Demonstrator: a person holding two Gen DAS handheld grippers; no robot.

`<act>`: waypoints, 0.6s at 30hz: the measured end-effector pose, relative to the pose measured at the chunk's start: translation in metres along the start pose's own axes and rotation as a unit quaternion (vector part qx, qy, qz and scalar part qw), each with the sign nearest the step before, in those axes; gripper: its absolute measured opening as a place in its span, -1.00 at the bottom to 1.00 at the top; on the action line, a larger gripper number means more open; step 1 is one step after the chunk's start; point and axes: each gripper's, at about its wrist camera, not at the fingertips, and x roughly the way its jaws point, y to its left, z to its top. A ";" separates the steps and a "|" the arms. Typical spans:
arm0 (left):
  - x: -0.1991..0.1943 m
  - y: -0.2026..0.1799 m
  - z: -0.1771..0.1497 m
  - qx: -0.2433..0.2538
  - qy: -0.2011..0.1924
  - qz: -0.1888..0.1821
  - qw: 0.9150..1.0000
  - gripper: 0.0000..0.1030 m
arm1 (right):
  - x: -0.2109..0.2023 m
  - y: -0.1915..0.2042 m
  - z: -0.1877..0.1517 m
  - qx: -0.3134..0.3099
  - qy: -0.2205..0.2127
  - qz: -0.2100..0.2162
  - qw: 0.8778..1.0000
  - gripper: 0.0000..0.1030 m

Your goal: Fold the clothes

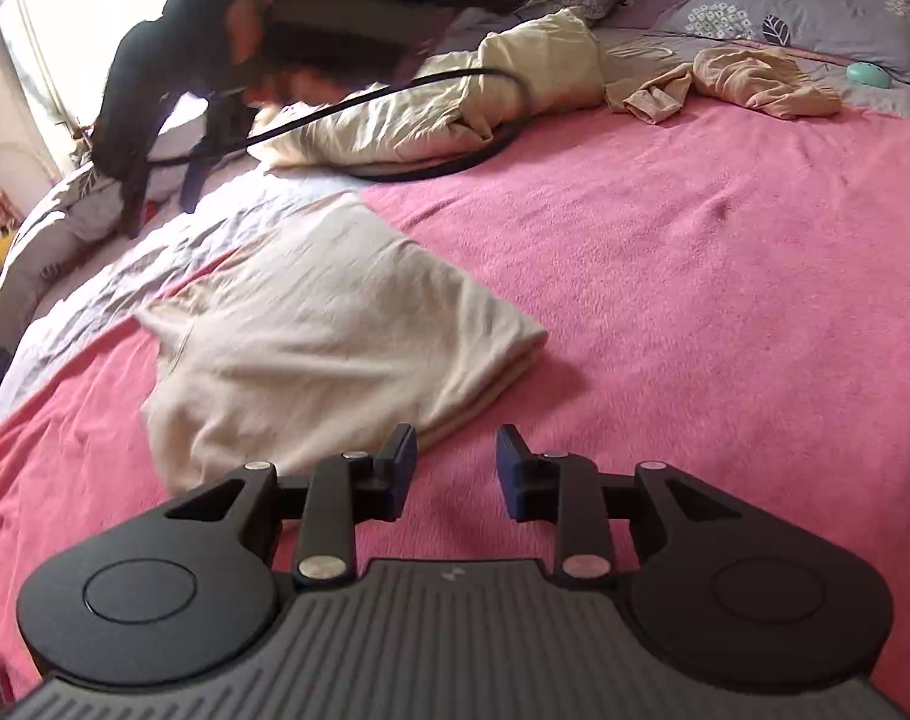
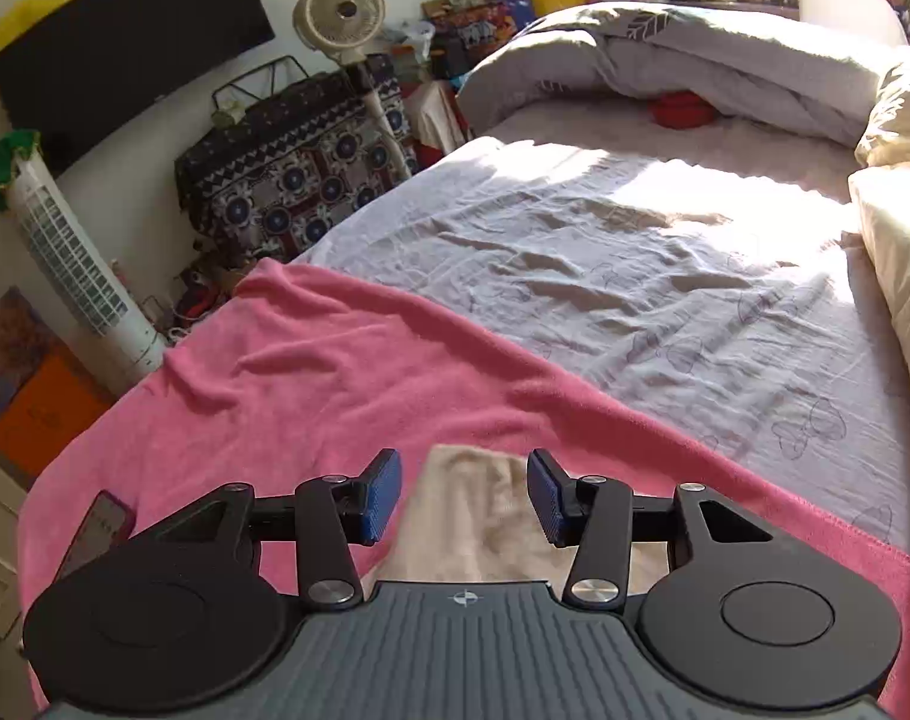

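Note:
A folded cream garment lies on the pink blanket covering the bed. My left gripper hangs open just off the garment's near corner, with only pink blanket showing between its blue pads. In the right wrist view an end of the cream garment lies below my right gripper, which stands open above it; the pads do not press on the cloth. More unfolded clothes wait at the back: a cream heap and a beige piece.
A person in dark clothes bends over the bed's far left, a black cable looping across the cream heap. Grey bedsheet and a rolled duvet lie beyond the blanket. A tower fan, covered furniture and clutter stand past the bed's edge.

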 end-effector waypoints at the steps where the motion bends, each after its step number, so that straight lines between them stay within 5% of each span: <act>1: -0.012 0.005 -0.006 -0.011 0.020 0.008 1.000 -0.17 | -0.005 0.004 -0.016 -0.008 0.017 0.002 1.000 -0.11; 6: -0.042 0.053 -0.007 -0.081 0.082 0.064 0.991 -0.11 | -0.025 0.030 -0.108 -0.038 0.081 -0.030 0.995 -0.20; 8: -0.036 0.083 0.012 -0.126 0.069 0.071 0.987 -0.09 | -0.034 0.040 -0.143 -0.045 0.091 -0.041 0.994 -0.19; 11: -0.007 0.110 0.049 -0.166 0.022 0.026 0.986 0.02 | -0.049 0.056 -0.180 -0.065 0.099 -0.061 0.991 -0.12; 13: 0.018 0.125 0.075 -0.186 -0.009 -0.008 0.982 0.22 | -0.055 0.064 -0.190 -0.075 0.109 -0.074 0.988 0.12; 15: 0.057 0.124 0.087 -0.189 0.008 -0.014 0.982 0.53 | -0.056 0.066 -0.202 -0.070 0.132 -0.085 0.985 0.61; 18: 0.098 0.129 0.072 -0.234 0.080 -0.007 0.969 0.52 | -0.069 0.066 -0.210 -0.060 0.132 -0.097 0.985 0.72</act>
